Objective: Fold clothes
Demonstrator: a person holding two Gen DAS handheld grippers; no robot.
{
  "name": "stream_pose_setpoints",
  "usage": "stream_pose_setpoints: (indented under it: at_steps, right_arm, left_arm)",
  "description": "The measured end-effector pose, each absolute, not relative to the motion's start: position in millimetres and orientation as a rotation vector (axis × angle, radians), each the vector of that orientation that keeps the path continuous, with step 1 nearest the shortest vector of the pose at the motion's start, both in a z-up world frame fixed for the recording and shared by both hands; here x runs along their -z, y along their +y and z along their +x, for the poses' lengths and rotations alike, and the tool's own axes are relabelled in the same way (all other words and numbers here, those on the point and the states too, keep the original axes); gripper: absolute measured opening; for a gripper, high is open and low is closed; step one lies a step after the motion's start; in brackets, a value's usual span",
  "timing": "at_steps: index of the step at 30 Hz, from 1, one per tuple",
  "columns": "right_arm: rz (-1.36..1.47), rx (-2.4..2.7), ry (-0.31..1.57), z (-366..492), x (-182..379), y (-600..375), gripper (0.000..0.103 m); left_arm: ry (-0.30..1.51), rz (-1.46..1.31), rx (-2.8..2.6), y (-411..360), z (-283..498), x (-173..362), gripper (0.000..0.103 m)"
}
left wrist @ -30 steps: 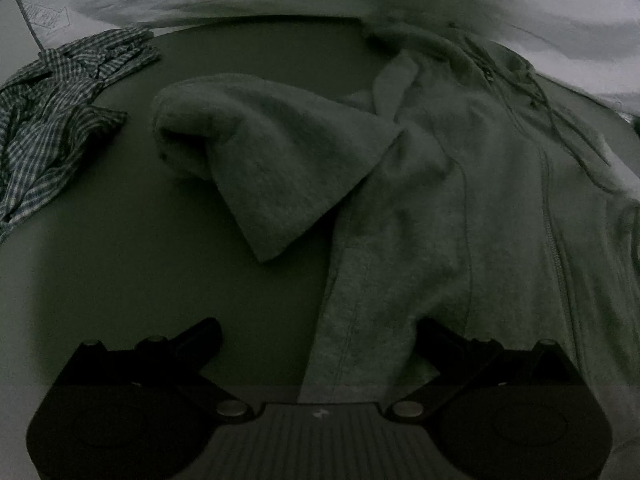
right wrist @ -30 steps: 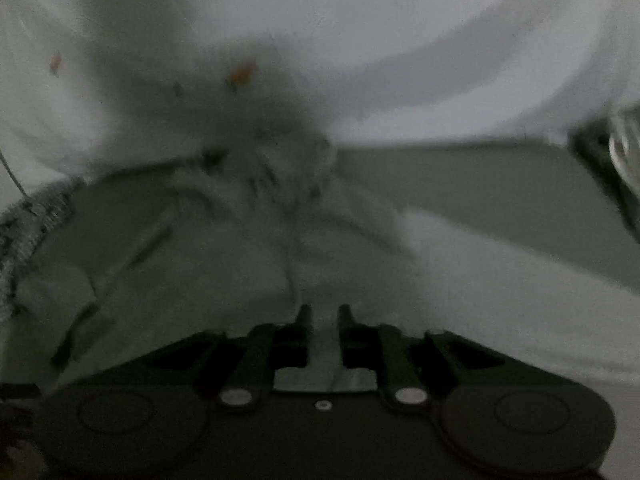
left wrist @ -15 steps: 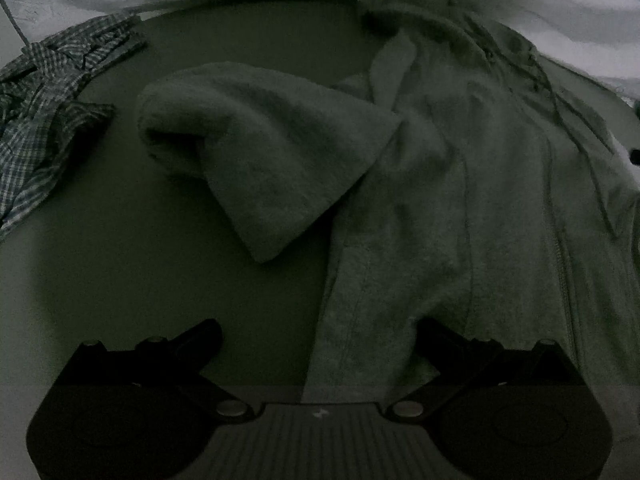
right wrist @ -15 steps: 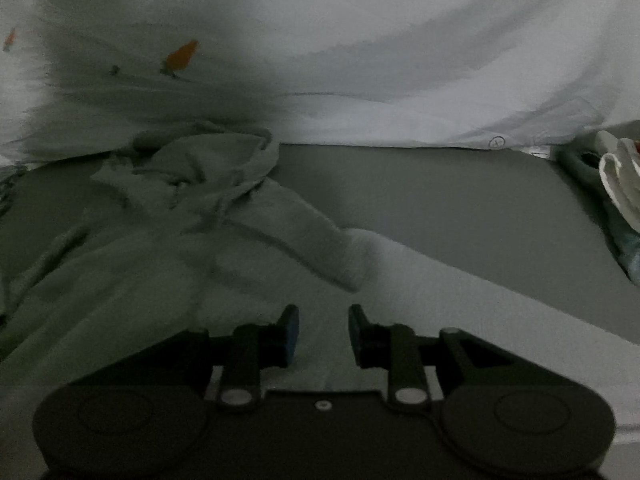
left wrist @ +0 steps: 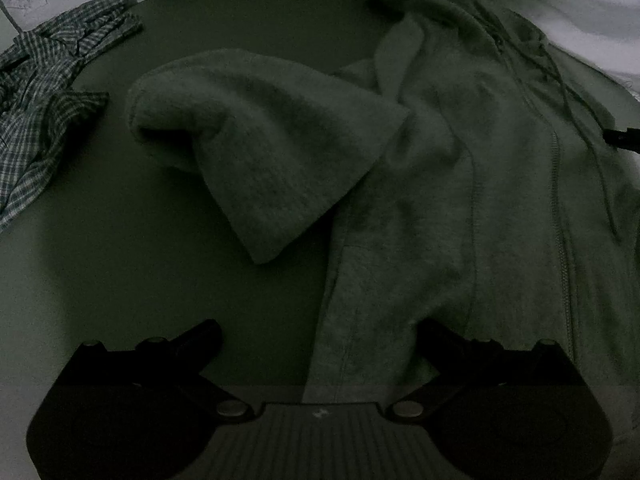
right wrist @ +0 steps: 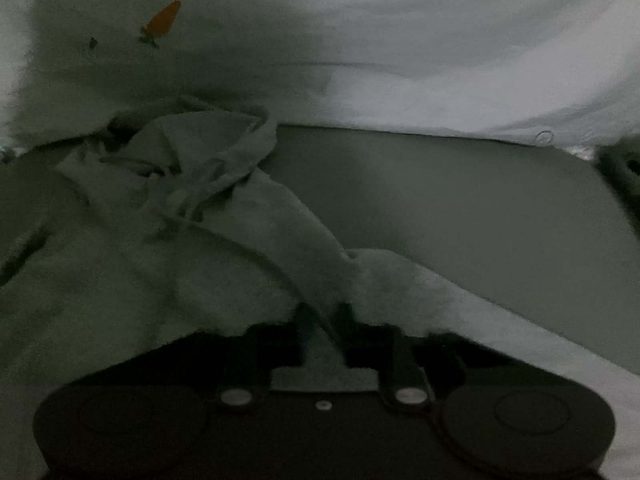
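A grey zip hoodie (left wrist: pixel 460 208) lies spread on a dark grey surface, with one sleeve (left wrist: pixel 280 152) folded out to its left. My left gripper (left wrist: pixel 320 332) hovers over the hoodie's lower side edge, open wide, and the edge lies loose between its fingers. In the right wrist view the hoodie (right wrist: pixel 224 216) shows its crumpled hood and drawstrings. My right gripper (right wrist: pixel 323 320) is sunk into the fabric where the other sleeve (right wrist: pixel 420 288) meets the body. Its jaws are closing and pinch a fold of hoodie between them.
A crumpled checked shirt (left wrist: pixel 44 112) lies at the far left. A white sheet with a carrot print (right wrist: pixel 400 60) is bunched along the back edge. Bare dark surface (right wrist: pixel 440 192) stretches to the right of the hoodie, with something dark (right wrist: pixel 624 168) at its far right.
My right gripper has come down onto the hoodie near the sleeve. Its jaws opened a little, then closed on the fabric. The left gripper has barely moved and stays open.
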State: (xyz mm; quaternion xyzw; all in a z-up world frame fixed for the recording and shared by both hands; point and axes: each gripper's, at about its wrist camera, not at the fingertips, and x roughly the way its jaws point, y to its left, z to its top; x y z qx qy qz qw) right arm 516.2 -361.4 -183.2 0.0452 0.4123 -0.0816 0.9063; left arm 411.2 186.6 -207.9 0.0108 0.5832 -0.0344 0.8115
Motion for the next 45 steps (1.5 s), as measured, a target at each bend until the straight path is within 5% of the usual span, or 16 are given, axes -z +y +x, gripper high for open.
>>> stream_pose_setpoints:
  at_steps: [18, 30, 35, 39, 43, 45]
  right_arm:
    - [0.349, 0.014, 0.803, 419, 141, -311, 0.004]
    - [0.456, 0.008, 0.999, 376, 172, -281, 0.006]
    - [0.515, 0.078, 0.948, 349, 175, -283, 0.032]
    - [0.519, 0.079, 0.936, 352, 176, -282, 0.035]
    - [0.453, 0.027, 0.925, 353, 176, -271, 0.057]
    - [0.410, 0.011, 0.917, 353, 177, -267, 0.059]
  left_arm:
    - [1.182, 0.021, 0.069, 192, 399, 206, 0.103]
    - [1.127, 0.023, 0.068, 188, 394, 209, 0.103]
    - [1.087, 0.015, 0.076, 189, 387, 209, 0.103]
    - [1.038, -0.028, 0.043, 199, 394, 200, 0.099]
    - [0.970, -0.017, -0.031, 204, 409, 187, 0.097]
    - [0.955, -0.004, -0.035, 204, 419, 184, 0.097]
